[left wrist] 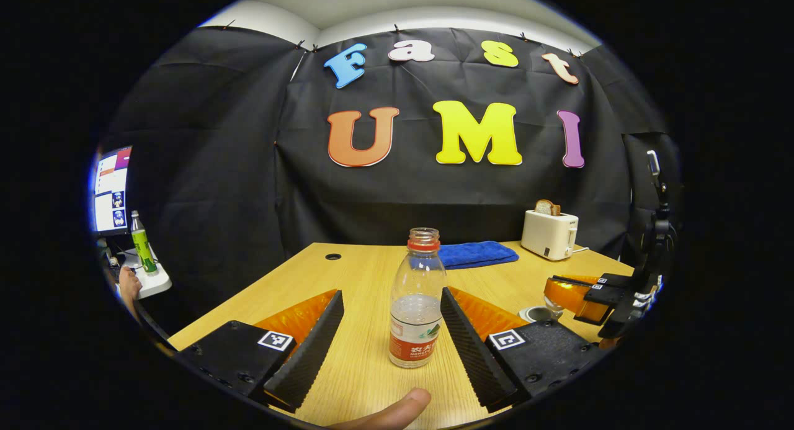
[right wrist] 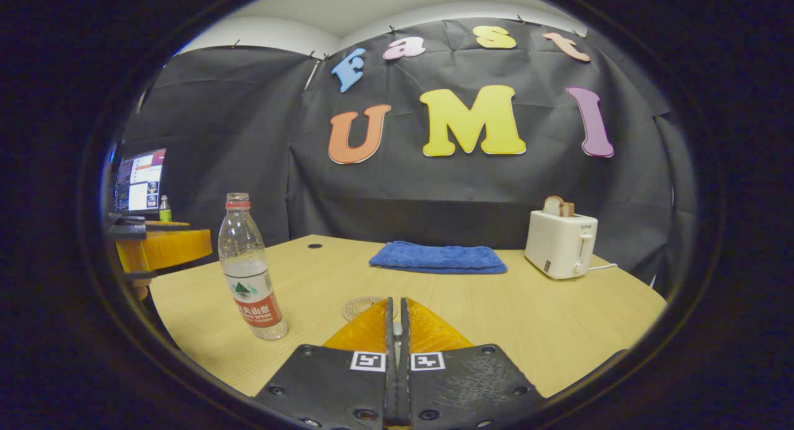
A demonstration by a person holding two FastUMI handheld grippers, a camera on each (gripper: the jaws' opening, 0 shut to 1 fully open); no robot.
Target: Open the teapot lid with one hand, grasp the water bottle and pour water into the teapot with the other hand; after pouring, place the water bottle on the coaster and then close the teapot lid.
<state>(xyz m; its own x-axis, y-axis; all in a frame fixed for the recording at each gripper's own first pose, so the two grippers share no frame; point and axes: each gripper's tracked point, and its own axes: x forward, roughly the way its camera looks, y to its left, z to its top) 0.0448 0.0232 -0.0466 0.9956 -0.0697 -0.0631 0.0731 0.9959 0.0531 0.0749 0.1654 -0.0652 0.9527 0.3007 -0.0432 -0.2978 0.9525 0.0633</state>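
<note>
Left gripper view: an uncapped water bottle (left wrist: 416,300), partly filled, stands upright on the wooden worktop (left wrist: 366,275) squarely between the wide-open jaws of the left gripper (left wrist: 392,331), neither finger touching it, with a thumb tip (left wrist: 397,411) at the bottom edge. Off to the right in that view, the right gripper (left wrist: 567,293) hangs above what looks like a small round glass piece beside the coaster (left wrist: 535,314); whether that is the teapot's lid cannot be told, and the teapot body is not clearly made out. Right gripper view: that gripper's own jaws are pressed together with nothing between them, and the round coaster (right wrist: 360,307) lies on the worktop just beyond their tips, while the bottle stands to the left. Farther back sit a folded blue towel (left wrist: 477,254) and a white toaster (left wrist: 549,233) holding a slice of bread, with a monitor (left wrist: 111,191) beyond the worktop's left edge. The step in hand appears to be the grasp: closing evenly on the bottle's labelled middle, level and square, would likely keep the open neck from tipping and spilling before the pour.
</note>
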